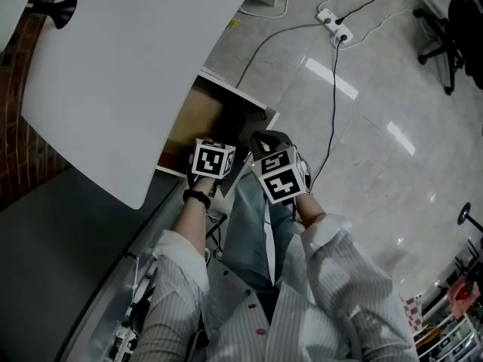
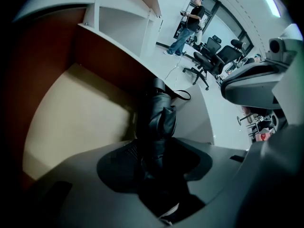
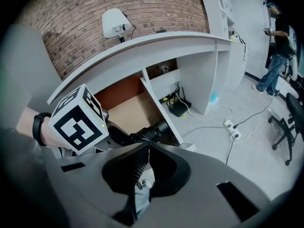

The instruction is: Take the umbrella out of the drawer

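Brown drawer (image 2: 71, 120) open: left hand-held gripper (image 2: 154, 148) clamped on folded umbrella (image 2: 159, 113); right hand-held gripper (image 3: 145, 144) jaws together, just beside it.

Striped shirt (image 1: 332, 300), jeans (image 1: 245, 232), black wristband (image 1: 198, 197); left gripper (image 2: 156, 165), right gripper (image 3: 142, 170) bear marker cubes (image 1: 213, 159).

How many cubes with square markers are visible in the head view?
2. The left cube is at the front edge of the open drawer; the right cube is beside it. I see no sign of hidden ones.
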